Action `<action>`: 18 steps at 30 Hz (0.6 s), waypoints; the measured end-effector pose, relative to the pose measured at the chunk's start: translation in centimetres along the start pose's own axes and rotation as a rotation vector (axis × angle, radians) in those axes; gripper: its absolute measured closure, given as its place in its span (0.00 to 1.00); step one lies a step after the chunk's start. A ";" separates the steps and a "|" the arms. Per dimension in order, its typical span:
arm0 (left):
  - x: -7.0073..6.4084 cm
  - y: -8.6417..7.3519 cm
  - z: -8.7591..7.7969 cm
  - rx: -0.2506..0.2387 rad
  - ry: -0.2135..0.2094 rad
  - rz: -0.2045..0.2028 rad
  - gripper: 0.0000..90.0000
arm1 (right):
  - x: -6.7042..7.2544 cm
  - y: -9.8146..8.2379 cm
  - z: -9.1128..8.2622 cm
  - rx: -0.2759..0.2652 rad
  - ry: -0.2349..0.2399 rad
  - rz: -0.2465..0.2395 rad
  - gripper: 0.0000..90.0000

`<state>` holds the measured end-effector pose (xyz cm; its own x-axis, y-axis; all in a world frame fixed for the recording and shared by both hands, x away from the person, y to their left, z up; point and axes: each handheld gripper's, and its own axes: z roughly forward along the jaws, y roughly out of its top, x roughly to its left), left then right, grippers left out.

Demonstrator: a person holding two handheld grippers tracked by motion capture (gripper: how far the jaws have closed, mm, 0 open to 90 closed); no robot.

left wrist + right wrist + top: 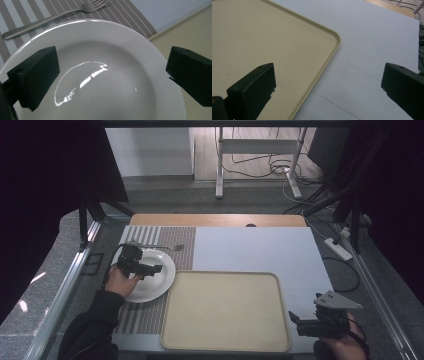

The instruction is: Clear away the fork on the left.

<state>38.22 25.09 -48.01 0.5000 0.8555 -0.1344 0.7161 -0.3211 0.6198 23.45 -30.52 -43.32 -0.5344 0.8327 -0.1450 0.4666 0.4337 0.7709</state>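
Plate sits on the striped mat, left of the tray; your left tool hovers over it, jaws apart. Clamp the glossy rim shallowly and it may slip, knocking the fork. Your right tool waits, jaws apart, near the tray's corner.

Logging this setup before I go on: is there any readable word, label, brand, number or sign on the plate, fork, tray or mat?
None can be read.
The white plate, fork, beige tray and striped mat bear no print.
The white table sheet is blank.
The left gripper and right gripper show no legible marking.
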 end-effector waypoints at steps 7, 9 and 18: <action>1.0 1.3 1.5 0.031 0.035 0.003 0.00 | 0.0 0.0 0.0 0.002 0.004 -0.004 0.00; 1.2 1.6 1.8 0.032 0.045 0.004 0.00 | 0.0 0.0 0.0 0.003 0.005 -0.005 0.00; 2.2 3.4 3.3 0.038 0.052 0.005 0.00 | 0.1 0.0 0.1 0.004 0.008 -0.009 0.00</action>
<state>43.40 24.54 -48.73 0.4788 0.8733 -0.0907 0.7318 -0.3399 0.5907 23.46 -30.44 -43.37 -0.5442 0.8261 -0.1466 0.4648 0.4423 0.7670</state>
